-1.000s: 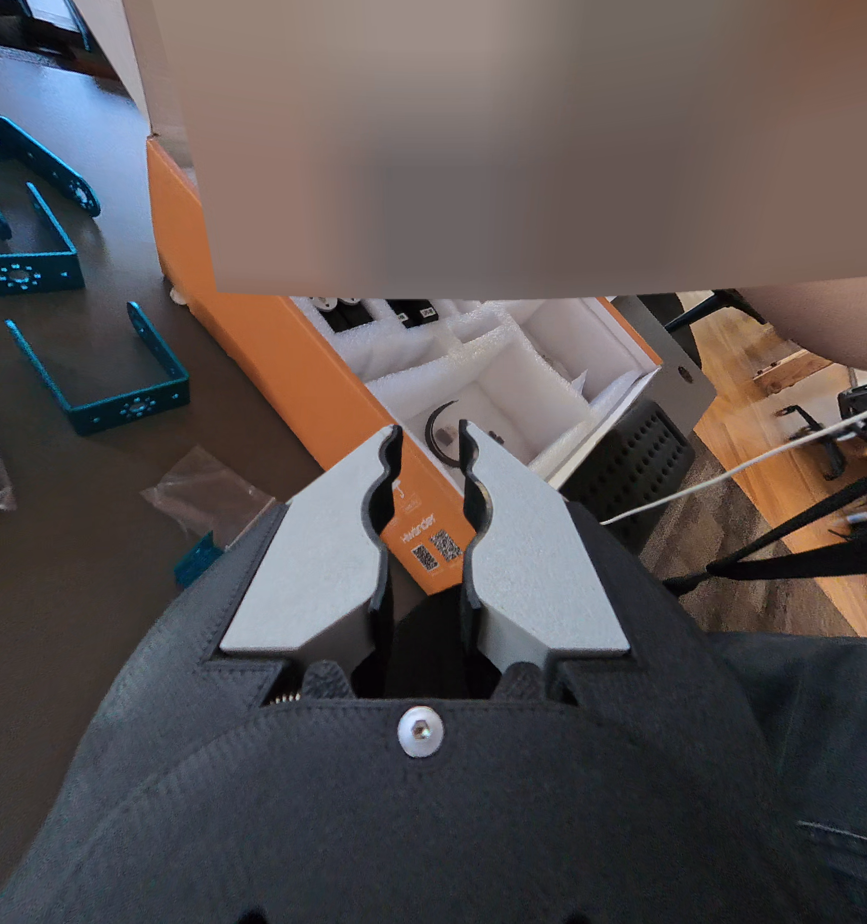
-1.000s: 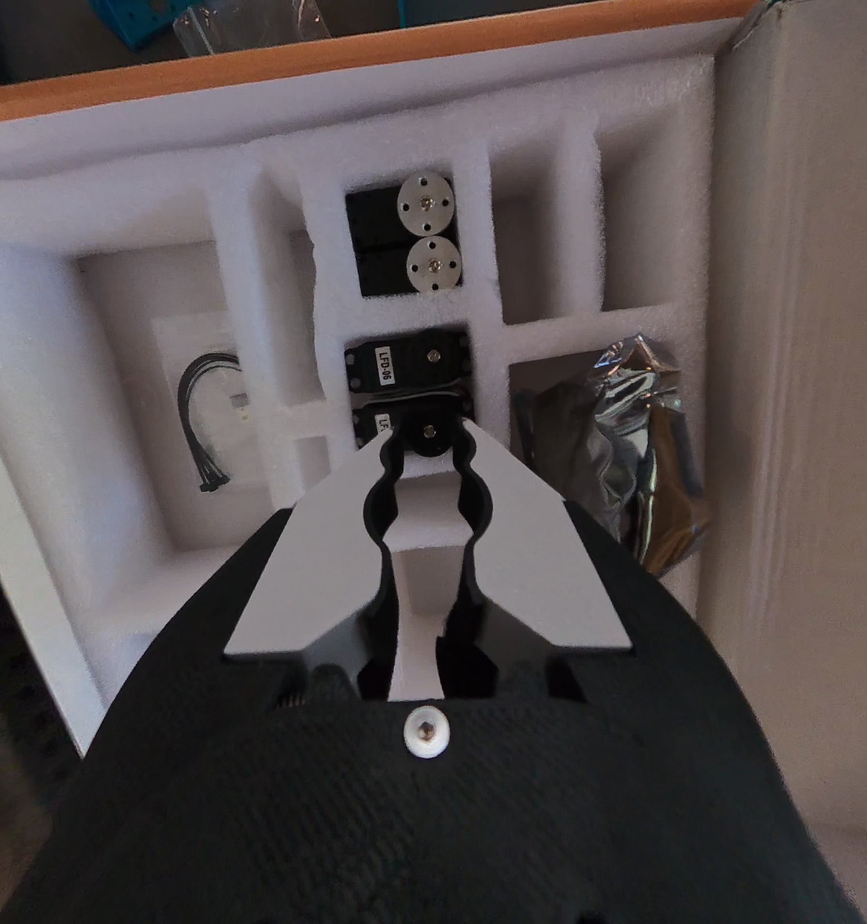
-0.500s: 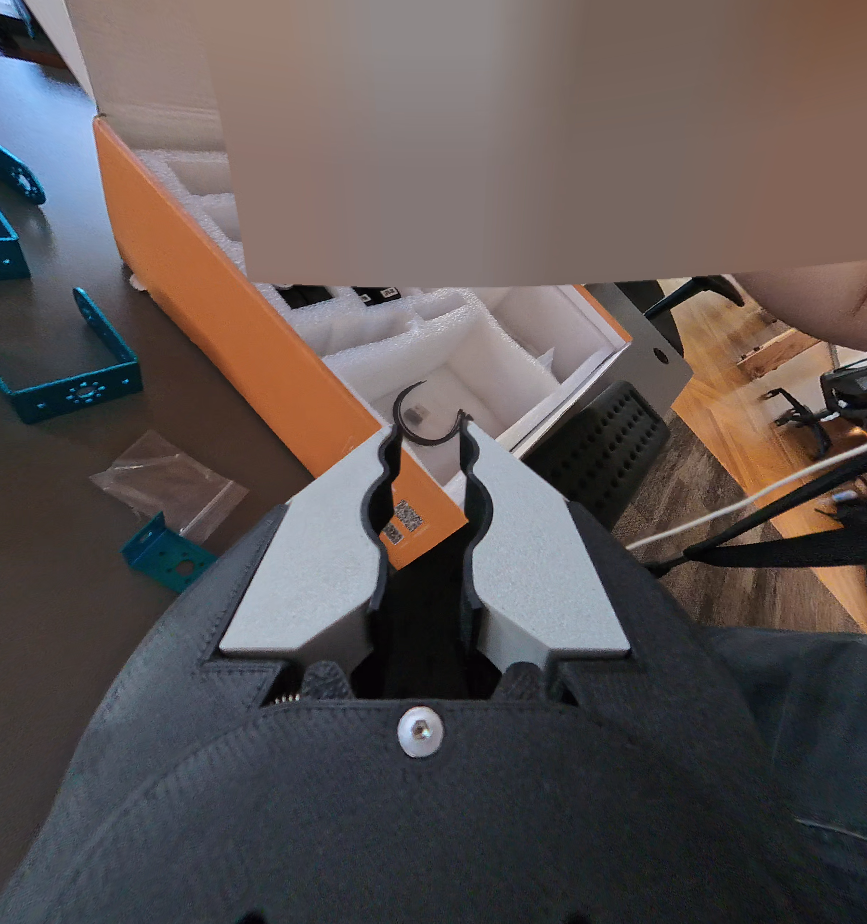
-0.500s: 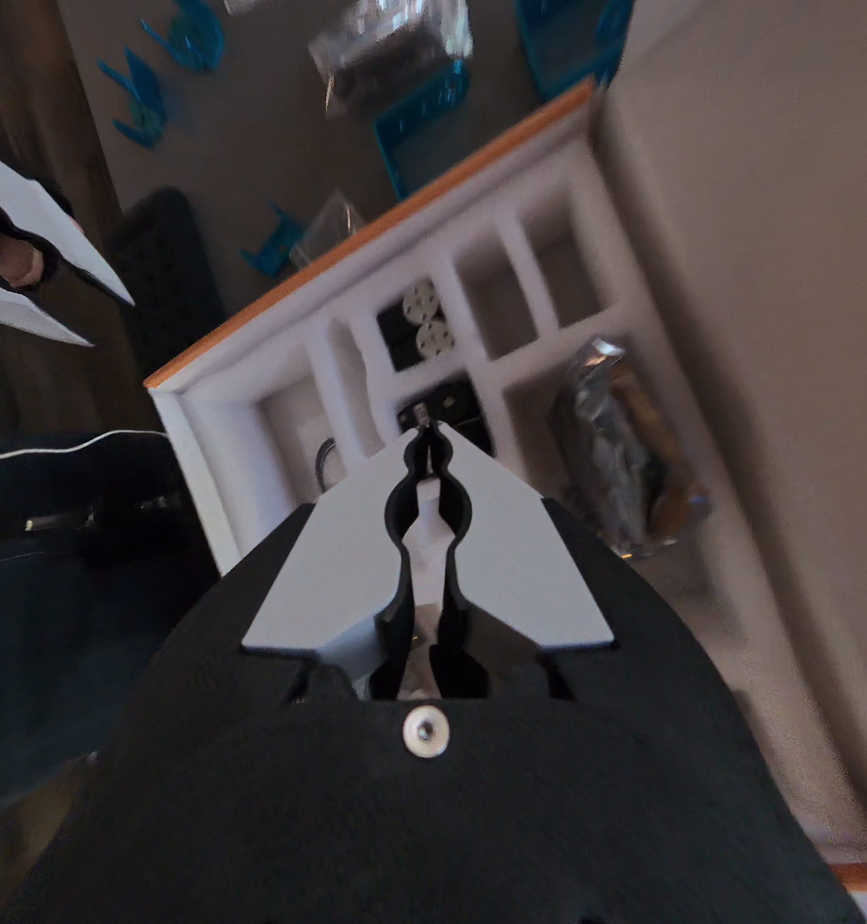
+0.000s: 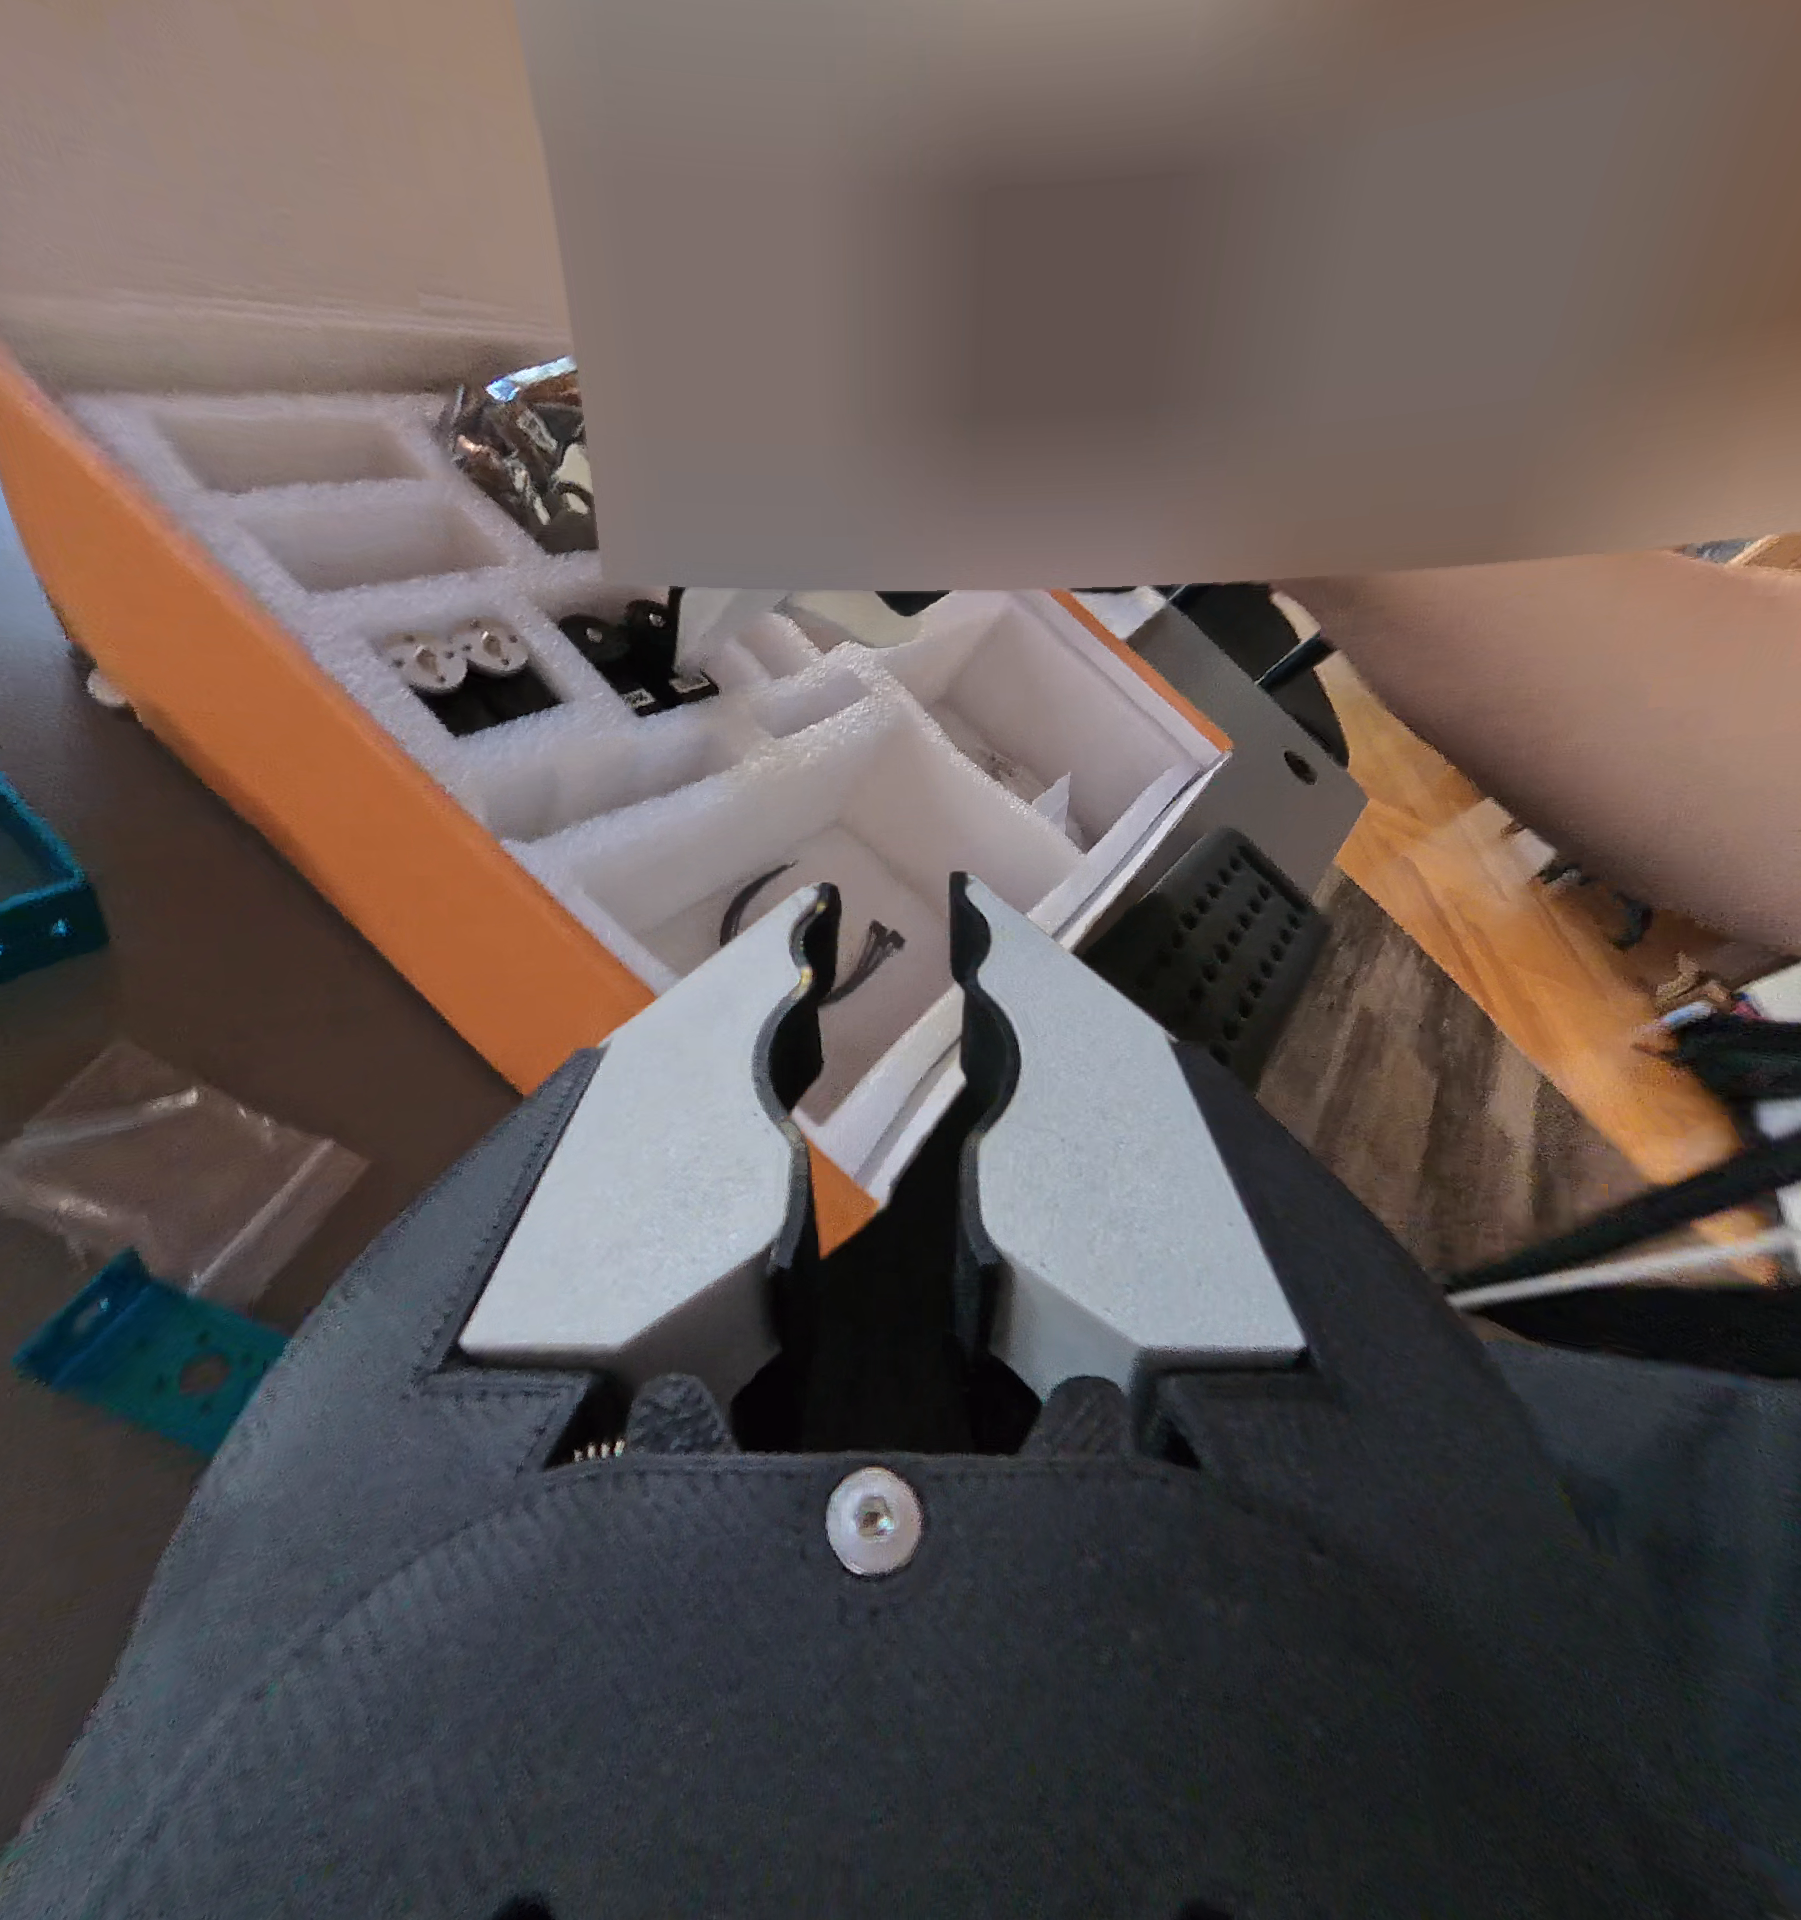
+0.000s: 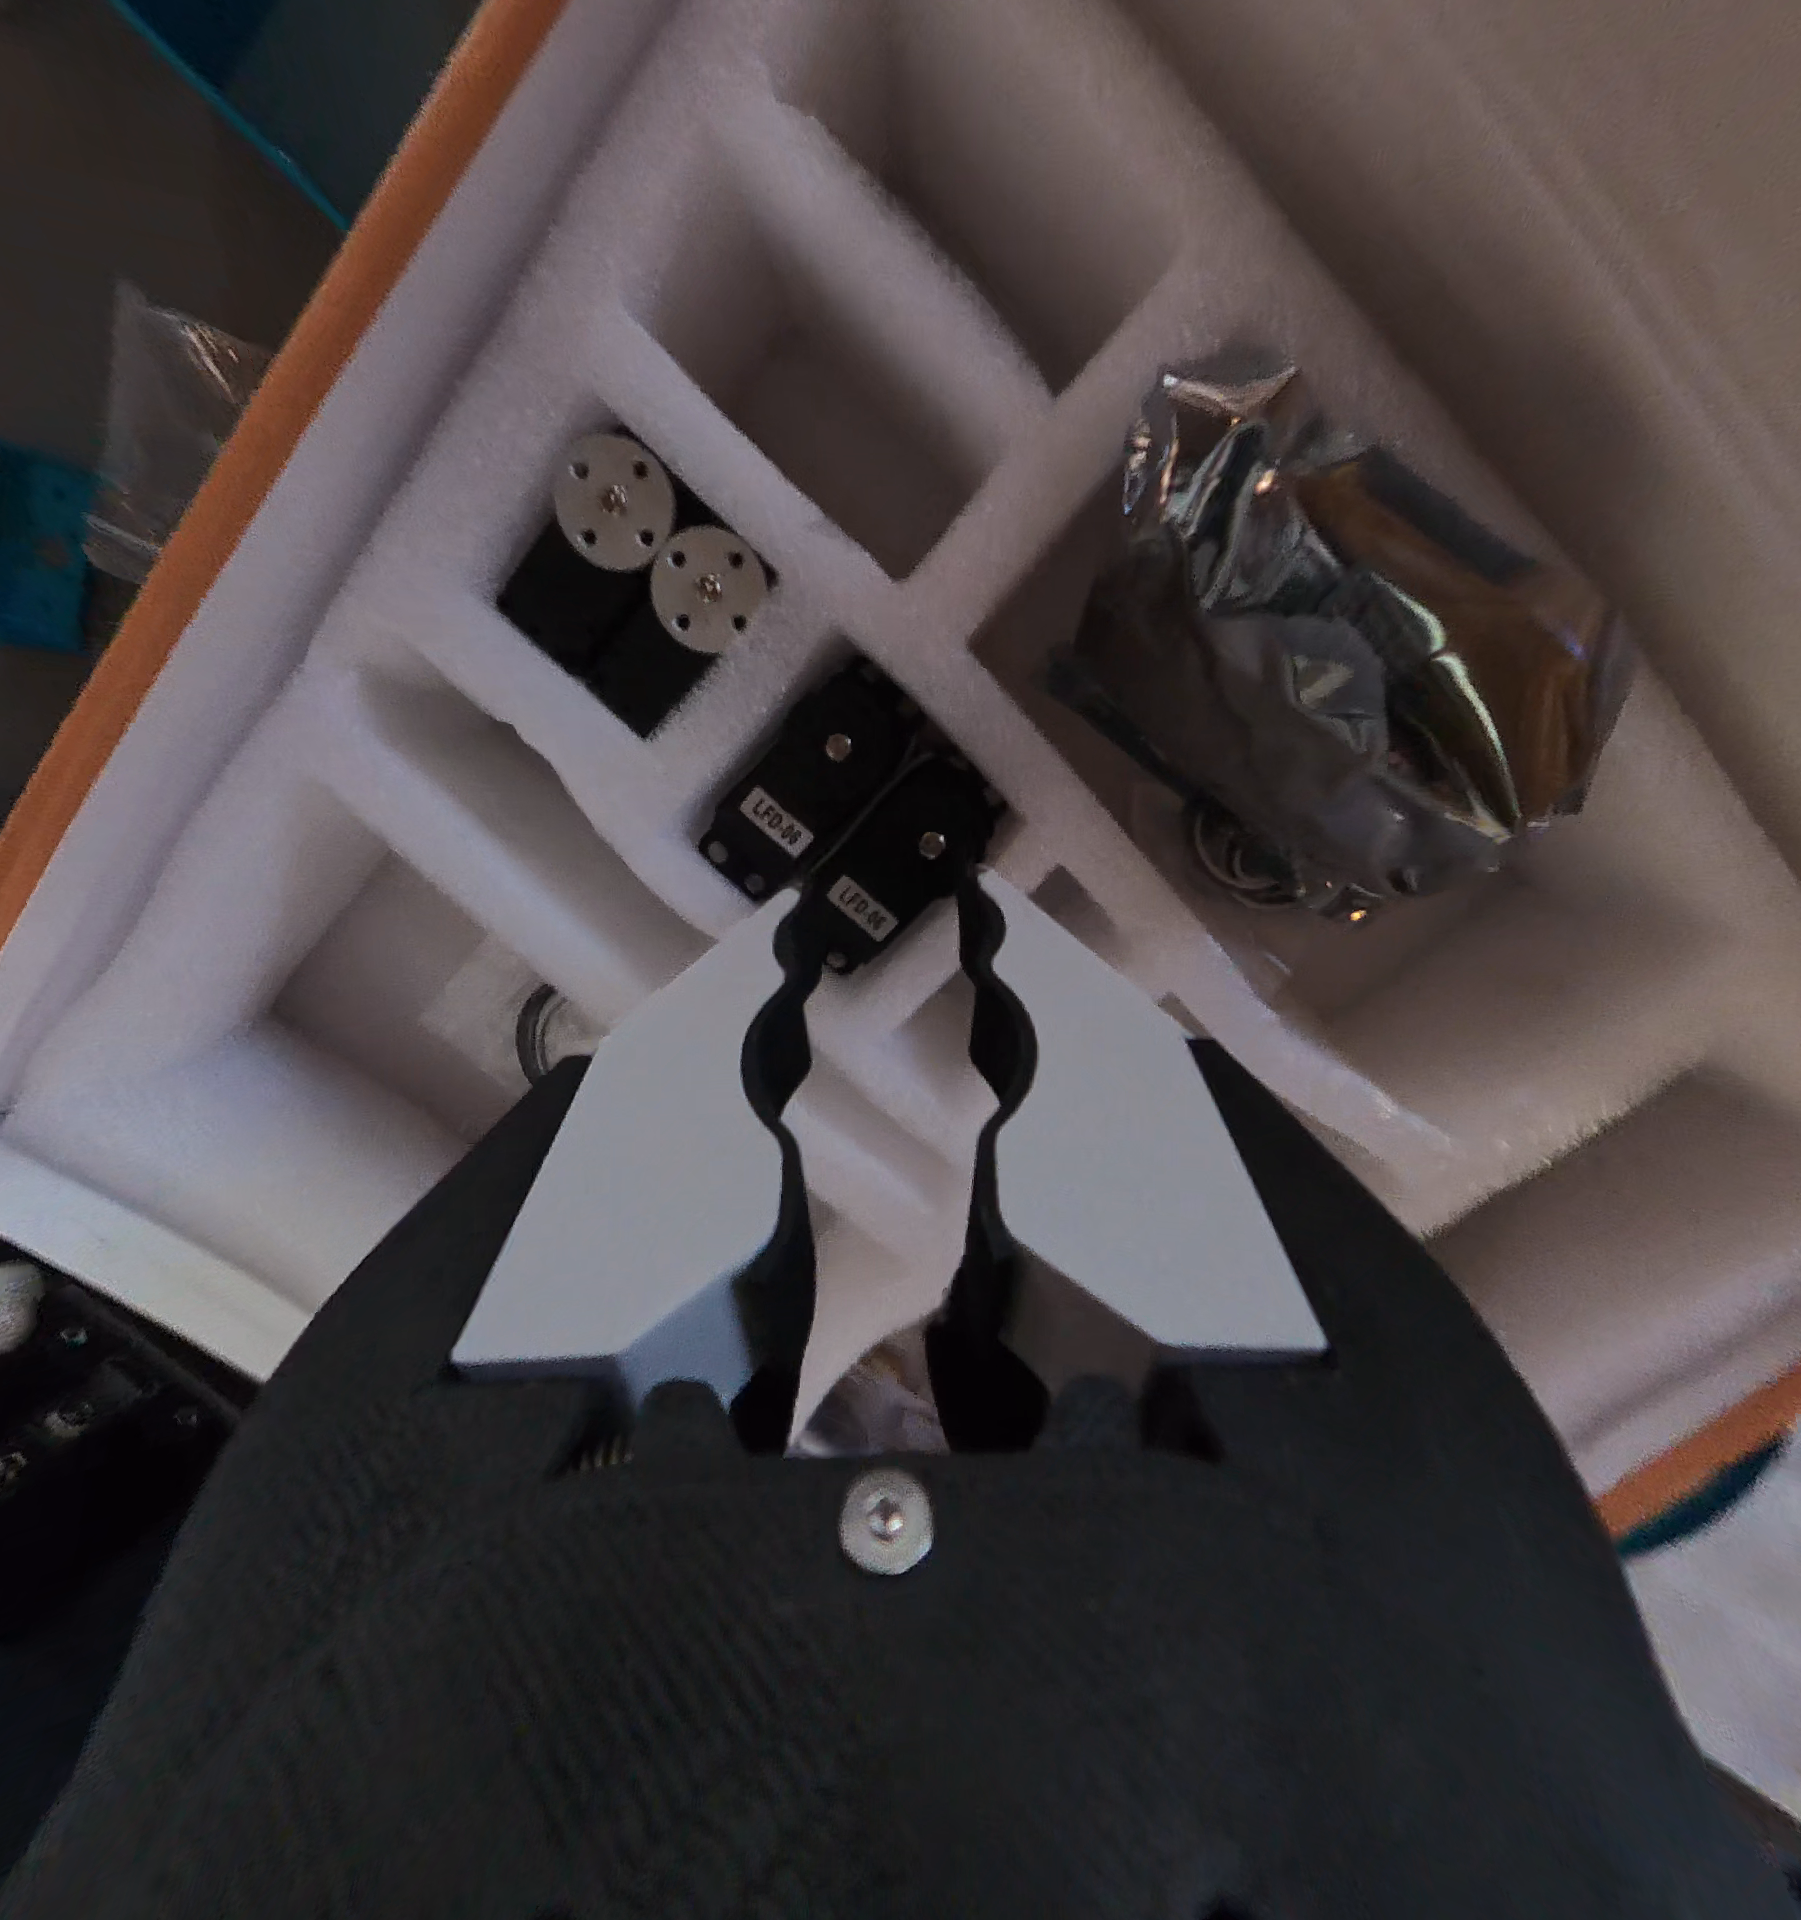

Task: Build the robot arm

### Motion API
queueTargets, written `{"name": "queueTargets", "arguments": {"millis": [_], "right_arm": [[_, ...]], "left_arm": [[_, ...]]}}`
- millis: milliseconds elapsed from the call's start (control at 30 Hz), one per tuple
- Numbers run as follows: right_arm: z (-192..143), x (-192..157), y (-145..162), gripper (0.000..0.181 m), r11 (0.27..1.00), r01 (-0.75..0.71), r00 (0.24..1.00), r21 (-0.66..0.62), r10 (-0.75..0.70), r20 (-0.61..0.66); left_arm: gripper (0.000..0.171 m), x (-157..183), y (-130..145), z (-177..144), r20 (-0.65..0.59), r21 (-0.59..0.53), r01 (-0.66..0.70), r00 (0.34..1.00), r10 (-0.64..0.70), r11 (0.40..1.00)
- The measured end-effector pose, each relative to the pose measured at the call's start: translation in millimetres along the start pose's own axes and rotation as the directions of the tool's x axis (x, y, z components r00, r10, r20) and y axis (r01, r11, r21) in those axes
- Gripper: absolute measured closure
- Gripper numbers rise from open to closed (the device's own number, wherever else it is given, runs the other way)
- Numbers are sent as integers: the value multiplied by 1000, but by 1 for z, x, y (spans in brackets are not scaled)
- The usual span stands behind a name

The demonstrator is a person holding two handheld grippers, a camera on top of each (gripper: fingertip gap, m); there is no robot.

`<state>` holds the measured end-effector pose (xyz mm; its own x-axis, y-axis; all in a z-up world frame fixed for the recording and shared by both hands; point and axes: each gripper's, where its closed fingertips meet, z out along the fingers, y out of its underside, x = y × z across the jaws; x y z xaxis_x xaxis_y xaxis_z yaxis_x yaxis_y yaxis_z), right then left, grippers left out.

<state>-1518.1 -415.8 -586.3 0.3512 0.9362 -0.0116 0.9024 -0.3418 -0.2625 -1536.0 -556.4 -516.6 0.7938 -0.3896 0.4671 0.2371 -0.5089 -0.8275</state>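
left gripper (image 5: 885,904): jaws apart, nothing between | right gripper (image 6: 880,904): jaws apart, angled down

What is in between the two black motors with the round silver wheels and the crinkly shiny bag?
In the right wrist view, a white foam wall of the box insert lies between the motors with silver discs and the shiny foil bag. Nothing else sits there.

The right gripper (image 6: 880,914) is now open again and close over the foam insert (image 6: 522,343) — half a second ago its jaws were almost together and farther back. Its tips now frame the nearer black servo (image 6: 891,862). The left gripper (image 5: 885,899) has moved over the orange box (image 5: 252,707), above the compartment with black wires (image 5: 854,951).
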Motion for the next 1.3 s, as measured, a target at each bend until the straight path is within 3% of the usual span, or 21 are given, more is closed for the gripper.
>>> {"name": "queueTargets", "arguments": {"millis": [100,200,333,400,500,633,733,800,933,1100,1300], "right_arm": [[1,1,1,158,998,20,999,-61,-23,-47],[-1,-4,-7,151,999,13,1000,-52,-13,-6],[-1,-1,-22,160,978,205,977,26,-203,-65],[7,-10,-17,157,989,147,988,6,-147,49],[2,-14,-24,155,993,109,988,50,-114,103],[-13,-43,-61,157,931,270,941,245,-309,138],[5,-46,-65,159,894,402,899,200,-426,97],[18,-47,-59,161,911,390,904,135,-407,130],[17,-49,-63,160,959,256,944,122,-275,183],[18,-45,-62,162,958,280,957,59,-283,56],[16,-44,-61,161,980,193,980,54,-195,43]], "left_arm": [[151,-2,4,19,27,-22,-81,996,82,996],[150,-6,17,35,19,-73,-53,998,54,996],[152,-21,25,36,71,-121,-90,993,99,989],[152,-21,25,36,58,-124,-84,994,92,989],[150,-21,26,38,57,-146,-98,993,107,984],[152,-22,26,37,63,-131,-78,994,87,988],[152,-23,26,36,51,-114,-48,997,54,992],[152,-23,26,36,44,-114,-38,998,43,993],[151,-22,26,36,39,-120,-48,998,53,992],[150,-22,27,36,41,-144,-60,997,67,988],[150,-22,29,36,41,-170,-71,996,79,983]]}}
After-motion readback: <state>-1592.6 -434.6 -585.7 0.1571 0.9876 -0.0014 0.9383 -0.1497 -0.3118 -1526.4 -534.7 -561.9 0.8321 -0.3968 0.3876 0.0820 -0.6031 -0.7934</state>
